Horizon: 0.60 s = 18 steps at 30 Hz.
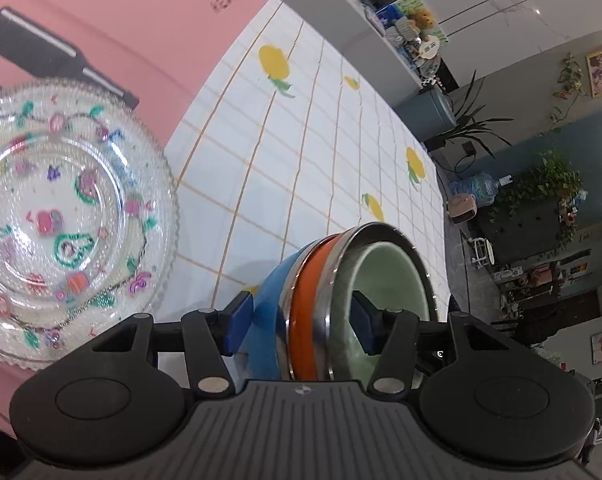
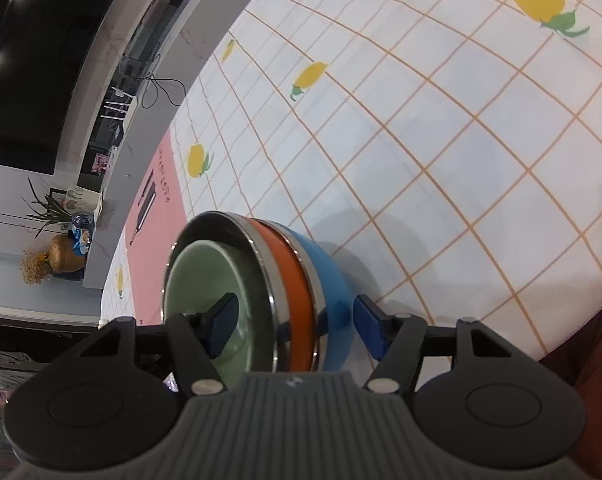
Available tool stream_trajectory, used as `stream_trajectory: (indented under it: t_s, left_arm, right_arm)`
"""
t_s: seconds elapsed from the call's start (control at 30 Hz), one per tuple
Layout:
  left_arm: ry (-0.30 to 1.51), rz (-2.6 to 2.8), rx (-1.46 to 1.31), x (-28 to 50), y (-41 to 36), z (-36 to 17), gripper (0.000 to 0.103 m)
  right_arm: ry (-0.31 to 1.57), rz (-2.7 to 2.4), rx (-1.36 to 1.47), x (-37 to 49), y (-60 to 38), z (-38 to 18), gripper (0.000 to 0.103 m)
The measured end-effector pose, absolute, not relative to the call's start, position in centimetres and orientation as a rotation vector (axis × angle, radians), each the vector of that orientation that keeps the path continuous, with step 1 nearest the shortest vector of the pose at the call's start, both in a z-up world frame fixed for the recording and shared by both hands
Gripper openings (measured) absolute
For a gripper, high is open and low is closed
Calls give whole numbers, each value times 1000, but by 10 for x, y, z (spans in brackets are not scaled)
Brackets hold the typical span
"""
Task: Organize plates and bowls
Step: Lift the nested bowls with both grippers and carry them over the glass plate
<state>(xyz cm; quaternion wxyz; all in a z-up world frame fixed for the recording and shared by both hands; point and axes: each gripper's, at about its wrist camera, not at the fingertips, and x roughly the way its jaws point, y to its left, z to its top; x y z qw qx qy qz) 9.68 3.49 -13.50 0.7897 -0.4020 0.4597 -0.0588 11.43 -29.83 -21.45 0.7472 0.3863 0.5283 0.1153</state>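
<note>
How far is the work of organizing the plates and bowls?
Done: green, steel-rimmed orange and blue bowls are nested into one stack. In hand: left gripper and right gripper both straddle its wall. Left: clear patterned glass plates wait on the pink mat.

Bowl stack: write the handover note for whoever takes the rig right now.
Left gripper: open, one finger inside the green inner bowl, one outside the blue outer bowl.
Right gripper: open, straddling the opposite side of the rim the same way; its outer finger is clear of the blue wall.
Bowl stack: blue, orange, steel and green, nested, on the tablecloth.
Glass plate: on the pink mat, beside the stack.
Done: bowls nested.
Left: close both grips on the rim and lift; probably set the stack by the plate.
</note>
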Motion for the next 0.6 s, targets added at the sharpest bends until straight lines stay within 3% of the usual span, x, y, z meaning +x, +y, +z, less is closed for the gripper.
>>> stream_trajectory:
  t_s: [0.6]
  left_arm:
    - [1037, -103, -802, 101, 21, -138, 54]
  right_arm:
    - [1157, 229, 760, 116, -289, -219, 52]
